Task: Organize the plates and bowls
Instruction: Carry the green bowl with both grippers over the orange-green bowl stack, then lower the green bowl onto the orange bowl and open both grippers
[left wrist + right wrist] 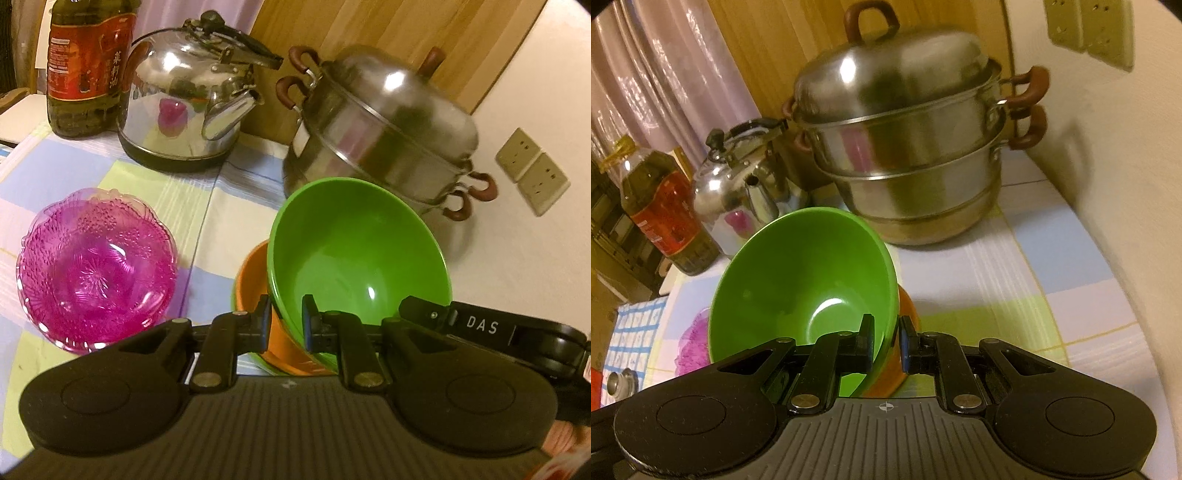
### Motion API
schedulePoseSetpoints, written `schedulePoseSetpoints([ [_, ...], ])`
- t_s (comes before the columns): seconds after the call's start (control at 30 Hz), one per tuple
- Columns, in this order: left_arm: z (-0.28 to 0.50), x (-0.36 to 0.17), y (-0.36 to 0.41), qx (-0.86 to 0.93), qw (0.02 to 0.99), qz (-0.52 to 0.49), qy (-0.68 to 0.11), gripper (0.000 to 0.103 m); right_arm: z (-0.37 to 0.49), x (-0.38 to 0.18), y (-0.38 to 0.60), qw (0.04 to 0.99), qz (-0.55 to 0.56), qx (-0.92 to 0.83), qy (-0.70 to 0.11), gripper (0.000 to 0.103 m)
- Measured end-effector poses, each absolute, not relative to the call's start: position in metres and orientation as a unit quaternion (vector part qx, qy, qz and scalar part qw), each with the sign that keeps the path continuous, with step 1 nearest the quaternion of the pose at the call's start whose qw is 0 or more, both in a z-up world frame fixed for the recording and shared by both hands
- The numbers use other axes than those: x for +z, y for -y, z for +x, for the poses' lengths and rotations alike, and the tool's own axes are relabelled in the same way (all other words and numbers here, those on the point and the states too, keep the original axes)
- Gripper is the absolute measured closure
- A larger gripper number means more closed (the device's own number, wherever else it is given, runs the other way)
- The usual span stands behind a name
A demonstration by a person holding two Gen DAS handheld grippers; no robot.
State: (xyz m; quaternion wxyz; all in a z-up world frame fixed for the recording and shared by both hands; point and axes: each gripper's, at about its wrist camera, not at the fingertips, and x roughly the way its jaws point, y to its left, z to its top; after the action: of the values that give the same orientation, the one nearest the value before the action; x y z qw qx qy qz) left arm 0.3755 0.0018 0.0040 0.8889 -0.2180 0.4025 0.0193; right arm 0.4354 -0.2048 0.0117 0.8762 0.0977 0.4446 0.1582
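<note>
The green bowl [354,251] sits nested inside the orange bowl [255,284], and the pair is tipped rather than level: the green bowl's mouth faces up and back toward the wrist cameras, while its base points down and away toward the steamer pot [384,133]. A round bowl has no long axis; its rim shows as a tilted oval. The left tool [284,325] is clenched on the near rims of the stacked bowls, one pad outside the orange wall and the other inside the green bowl. The right tool [886,341] grips the stack's rim on the opposite side in the same way. Whether the stack touches the desk [207,206] cannot be told. To the left, a pink glass bowl [96,266] rests upright on the desk's pastel checked cloth. Behind it stand a steel kettle [184,107] and an oil bottle [88,66], with wood panelling, a pale curtain [665,74] and wall sockets [532,170] beyond.
</note>
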Motion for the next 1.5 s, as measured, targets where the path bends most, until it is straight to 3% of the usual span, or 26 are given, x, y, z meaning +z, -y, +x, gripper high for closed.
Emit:
schedulePoseSetpoints([
  [0.4,0.393,-0.028,-0.006,0.020,0.880,-0.205,-0.427,0.088,0.450,-0.024,0.195,0.865,0.083,0.154,-0.469,0.090],
  [1.03,0.394,-0.028,-0.002,0.024,0.885,-0.180,-0.429,0.088,0.446,-0.028,0.189,0.867,0.068,0.158,-0.468,0.089],
  [1.1,0.395,-0.028,-0.002,0.021,0.884,-0.182,-0.429,0.088,0.446,-0.027,0.189,0.867,0.069,0.160,-0.467,0.087],
  [1.23,0.394,-0.026,-0.001,0.022,0.888,-0.177,-0.424,0.087,0.441,-0.023,0.191,0.875,0.073,0.164,-0.450,0.060],
  [1.5,0.381,-0.014,-0.006,0.025,0.894,-0.192,-0.404,0.087,0.433,-0.008,0.206,0.882,0.101,0.160,-0.432,0.058],
])
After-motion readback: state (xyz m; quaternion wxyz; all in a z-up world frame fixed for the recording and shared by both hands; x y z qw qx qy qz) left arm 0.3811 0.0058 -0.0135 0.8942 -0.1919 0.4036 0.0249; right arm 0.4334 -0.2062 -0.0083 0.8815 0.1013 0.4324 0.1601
